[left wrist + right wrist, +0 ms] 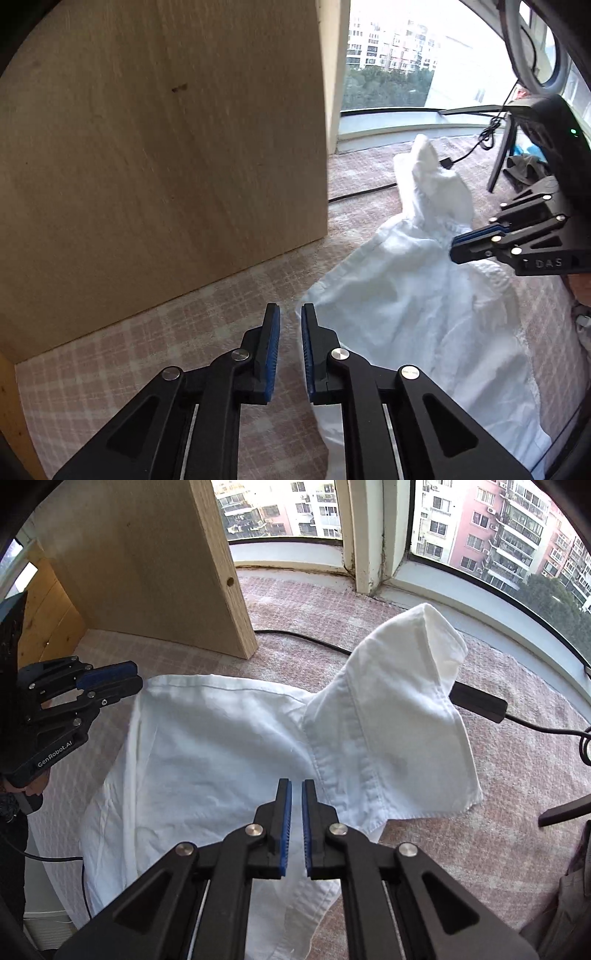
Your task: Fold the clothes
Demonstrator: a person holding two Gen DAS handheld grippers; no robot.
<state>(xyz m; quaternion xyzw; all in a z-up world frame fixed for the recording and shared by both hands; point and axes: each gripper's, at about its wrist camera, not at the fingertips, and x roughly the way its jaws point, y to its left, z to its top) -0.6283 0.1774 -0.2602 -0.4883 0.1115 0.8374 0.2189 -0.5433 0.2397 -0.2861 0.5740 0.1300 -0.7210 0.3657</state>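
Note:
A white shirt [207, 746] lies spread on a pink checked cloth [461, 849], with one sleeve [399, 701] bunched up and standing toward the window. My right gripper [296, 784] hovers over the shirt near the sleeve seam, jaws shut with no cloth between the pads. In the left wrist view the shirt [424, 314] lies to the right of my left gripper [290, 314]. Its pads stand a narrow gap apart, with nothing between them, above the shirt's left edge. Each gripper shows in the other's view: the right gripper [453, 247], the left gripper [136, 677].
A tall wooden panel [166, 147] stands upright at the left, close to the shirt's edge. A black cable [303, 638] and a black plug [478, 701] lie behind the sleeve. Curved windows [498, 535] bound the far side. A dark stand leg [565, 808] juts in at right.

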